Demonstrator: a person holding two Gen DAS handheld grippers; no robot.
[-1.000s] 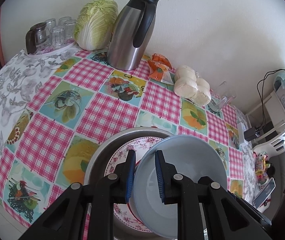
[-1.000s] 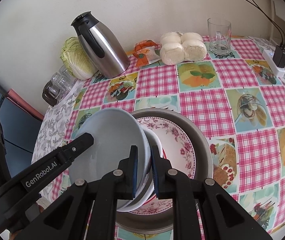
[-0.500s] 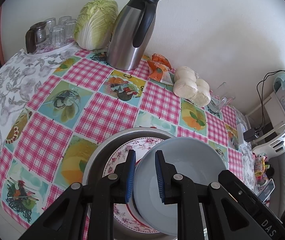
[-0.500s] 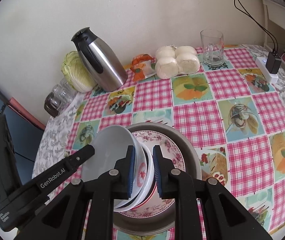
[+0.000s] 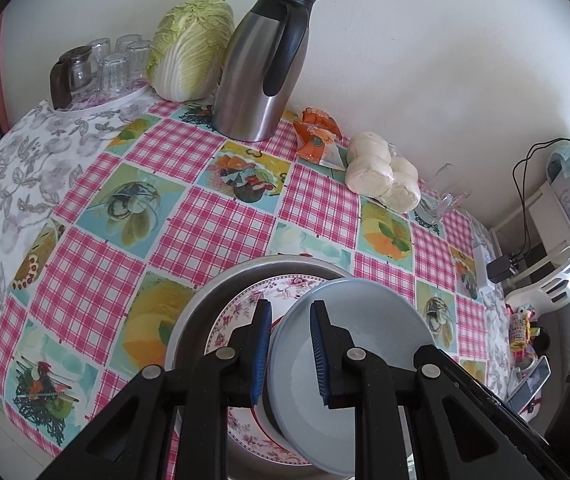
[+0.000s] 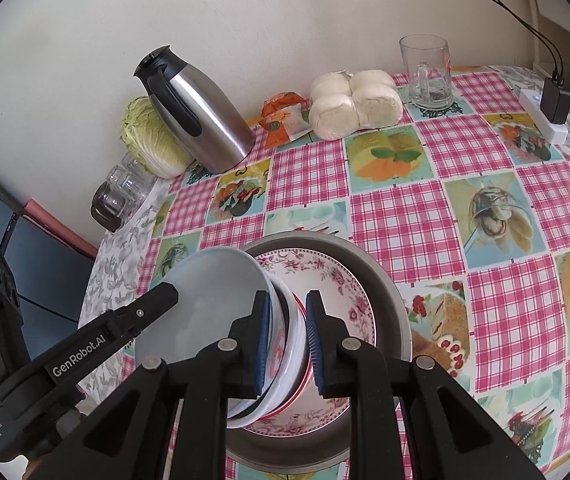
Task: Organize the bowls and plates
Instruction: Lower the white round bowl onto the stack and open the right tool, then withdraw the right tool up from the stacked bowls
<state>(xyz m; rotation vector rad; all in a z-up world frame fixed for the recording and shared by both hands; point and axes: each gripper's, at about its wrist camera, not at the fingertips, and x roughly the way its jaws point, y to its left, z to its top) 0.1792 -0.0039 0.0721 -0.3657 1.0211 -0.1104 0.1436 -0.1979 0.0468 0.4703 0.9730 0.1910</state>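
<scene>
The left hand-held gripper (image 5: 289,350) has its two blue pads on either side of the rim of a pale grey-blue plate (image 5: 361,344); the gap is narrow, but I cannot tell if the pads really press the rim. On its black arm, seen from the right wrist view, white letters read "GenRobot.AI", and smaller words near the handle are too small to read.

The right hand-held gripper (image 6: 287,344) is spread a little around a stack of white bowls with red lines (image 6: 291,340). The stack is tilted on its edge, and the grey-blue plate leans against its left side. I cannot tell if the pads touch the bowls.

The stack stands on a floral plate (image 6: 341,280) with pink flowers, and this plate lies inside a round metal basin (image 6: 389,292) on the near part of the counter (image 6: 405,216). The counter has a cloth with pink checks and food pictures.

On the far side, near the wall, stand a steel thermos jug (image 6: 197,120) with a black handle, a napa cabbage (image 6: 145,136) to its left, and a tray of small glasses (image 5: 101,68) further left. To the right of the jug lie an orange snack packet (image 6: 285,116), a bag of white buns (image 6: 353,104) and a glass mug (image 6: 429,72). At the far right a white power strip (image 6: 545,116) holds a black plug.
</scene>
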